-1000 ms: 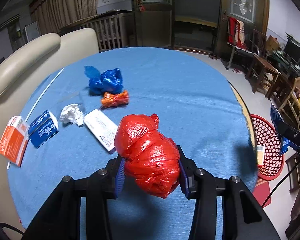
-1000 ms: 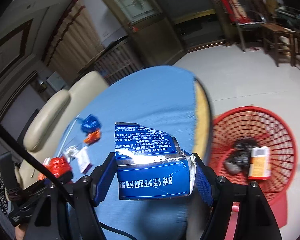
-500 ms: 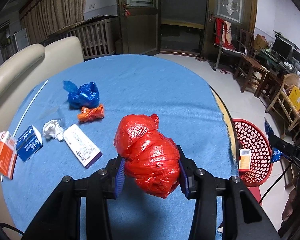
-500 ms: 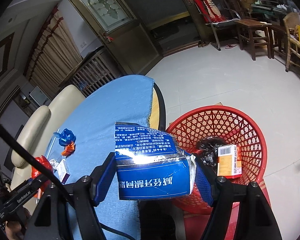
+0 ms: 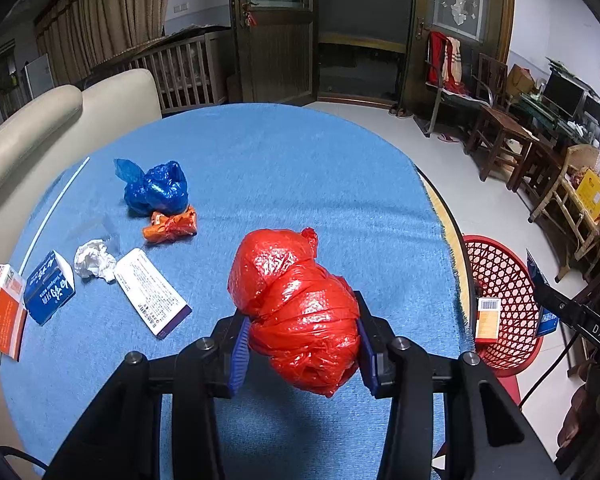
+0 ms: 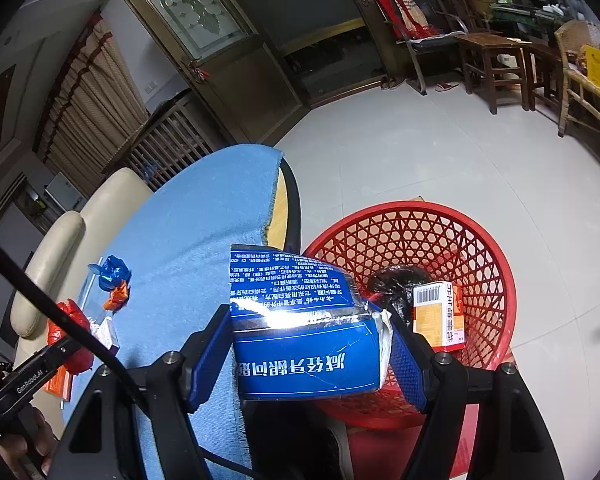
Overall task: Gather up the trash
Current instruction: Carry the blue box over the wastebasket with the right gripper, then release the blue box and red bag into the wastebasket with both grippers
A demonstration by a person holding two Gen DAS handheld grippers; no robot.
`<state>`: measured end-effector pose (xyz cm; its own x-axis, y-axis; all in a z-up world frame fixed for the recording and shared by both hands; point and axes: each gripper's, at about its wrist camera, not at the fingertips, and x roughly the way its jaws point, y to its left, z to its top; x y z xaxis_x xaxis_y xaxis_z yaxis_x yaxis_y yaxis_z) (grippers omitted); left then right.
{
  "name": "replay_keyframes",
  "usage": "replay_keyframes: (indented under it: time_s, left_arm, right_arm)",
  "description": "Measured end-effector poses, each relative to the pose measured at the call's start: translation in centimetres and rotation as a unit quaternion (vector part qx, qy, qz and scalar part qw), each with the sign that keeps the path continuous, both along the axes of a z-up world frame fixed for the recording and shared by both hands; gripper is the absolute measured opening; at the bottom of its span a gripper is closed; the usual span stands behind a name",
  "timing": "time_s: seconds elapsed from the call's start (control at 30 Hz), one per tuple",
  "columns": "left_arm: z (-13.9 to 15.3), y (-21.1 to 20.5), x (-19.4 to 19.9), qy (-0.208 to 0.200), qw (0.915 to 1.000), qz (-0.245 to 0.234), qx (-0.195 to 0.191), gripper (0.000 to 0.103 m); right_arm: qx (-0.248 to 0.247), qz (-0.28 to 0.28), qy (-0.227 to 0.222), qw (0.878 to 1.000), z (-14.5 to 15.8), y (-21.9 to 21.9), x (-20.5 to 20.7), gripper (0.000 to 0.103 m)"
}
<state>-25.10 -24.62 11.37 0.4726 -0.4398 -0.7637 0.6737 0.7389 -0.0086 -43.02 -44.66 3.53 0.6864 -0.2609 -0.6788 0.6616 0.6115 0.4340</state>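
Note:
My left gripper (image 5: 300,344) is shut on a red plastic bag bundle (image 5: 296,304), held above the blue tablecloth (image 5: 284,168). My right gripper (image 6: 308,352) is shut on a blue carton (image 6: 300,336), held past the table's edge, beside the rim of the red mesh basket (image 6: 420,236). The basket holds an orange box (image 6: 438,316) and a black bag (image 6: 396,284). The basket also shows in the left wrist view (image 5: 504,280), on the floor right of the table.
On the cloth at left lie a blue bag (image 5: 156,188), an orange wrapper (image 5: 172,226), crumpled white paper (image 5: 94,260), a white flat box (image 5: 152,292), a small blue box (image 5: 48,288) and an orange box (image 5: 4,312). A beige sofa (image 5: 40,120) stands behind; wooden chairs (image 5: 500,136) at right.
My right gripper has carried the blue carton off the table toward the red basket. My left gripper has moved right with the red bag, still held.

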Motion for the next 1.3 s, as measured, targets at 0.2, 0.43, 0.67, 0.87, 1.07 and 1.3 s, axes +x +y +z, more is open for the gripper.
replay_keyframes:
  time_s: [0.2, 0.43, 0.67, 0.87, 1.07, 1.3]
  left_arm:
    - [-0.1, 0.4, 0.4, 0.004, 1.0000, 0.006, -0.005, 0.047]
    - [0.0, 0.4, 0.3, 0.007, 0.9999, 0.006, -0.009, 0.047]
    - [0.0, 0.0, 0.2, 0.003, 1.0000, -0.002, -0.008, 0.047]
    - [-0.1, -0.6, 0.1, 0.003, 0.9999, -0.009, -0.005, 0.047]
    - [-0.1, -1.6, -0.4, 0.001, 0.9998, -0.019, -0.001, 0.047]
    - [0.1, -3.3, -0.9, -0.001, 0.9992, -0.039, 0.002, 0.047]
  right_arm:
    - [0.000, 0.001, 0.004, 1.000, -0.1, 0.0, 0.3, 0.076]
    - [-0.004, -0.014, 0.013, 1.000, -0.4, -0.5, -0.2, 0.076]
    - [-0.003, -0.024, 0.028, 0.999, -1.4, -1.3, -0.6, 0.076]
    - [0.003, -0.031, 0.047, 0.998, -2.5, -2.3, -0.7, 0.077]
    - [0.020, -0.031, 0.071, 0.997, -4.1, -3.1, -0.4, 0.079]
    - [0.042, -0.046, 0.078, 0.995, -5.0, -4.1, -0.9, 0.080]
